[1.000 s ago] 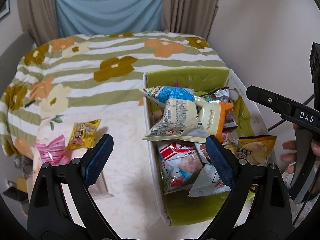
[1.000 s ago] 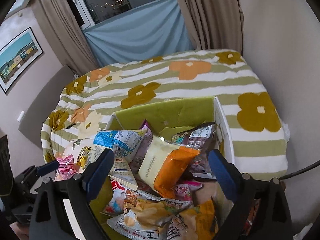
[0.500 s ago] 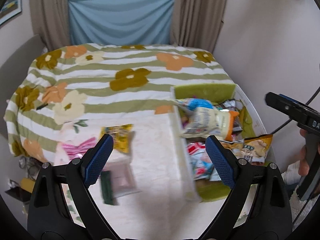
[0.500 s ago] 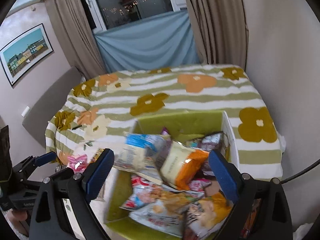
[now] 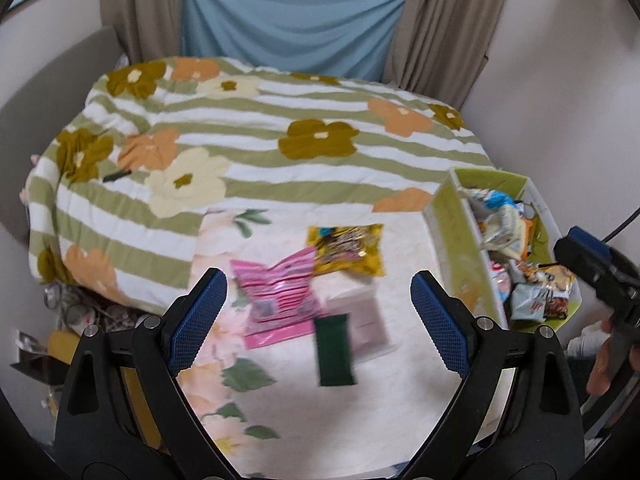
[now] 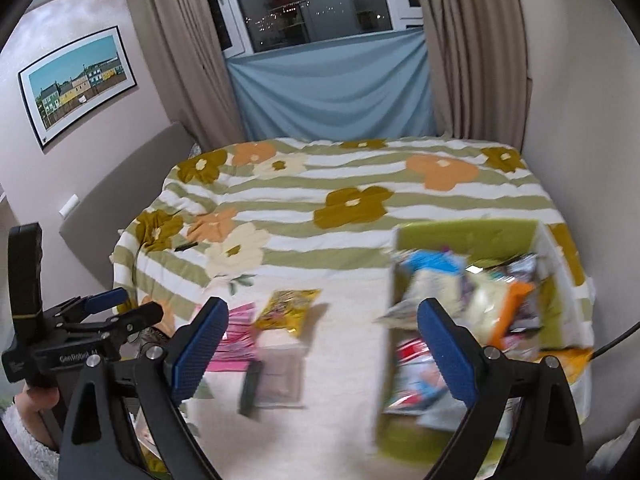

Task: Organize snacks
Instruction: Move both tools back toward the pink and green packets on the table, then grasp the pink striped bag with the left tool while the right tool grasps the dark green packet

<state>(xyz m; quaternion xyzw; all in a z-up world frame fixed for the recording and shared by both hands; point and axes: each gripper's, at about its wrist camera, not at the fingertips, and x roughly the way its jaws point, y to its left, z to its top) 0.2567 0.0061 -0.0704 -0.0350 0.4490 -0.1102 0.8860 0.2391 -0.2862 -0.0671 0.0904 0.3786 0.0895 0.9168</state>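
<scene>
A green-lined box [image 5: 456, 220] full of snack bags sits at the right on the bed; it also shows in the right wrist view [image 6: 468, 236]. Loose on the cream cloth lie a yellow snack bag [image 5: 346, 248], a pink packet [image 5: 276, 296], a dark green bar [image 5: 334, 350] and a pale flat box [image 5: 360, 316]. The yellow bag [image 6: 288, 308], pink packet [image 6: 236, 340] and dark bar [image 6: 250, 388] show blurred in the right wrist view. My left gripper [image 5: 318, 316] is open and empty above the loose snacks. My right gripper [image 6: 322, 352] is open and empty left of the box.
The bed carries a green-striped flowered blanket [image 5: 256, 128]. A wall runs along the right side [image 5: 560, 80]. Curtains and a blue cloth [image 6: 332, 96] stand behind the bed. Clutter lies off the bed's left edge [image 5: 76, 312].
Both grippers have swung left and pulled back from the box. The loose snacks now sit under the left gripper and the box has shifted to the right of both views.
</scene>
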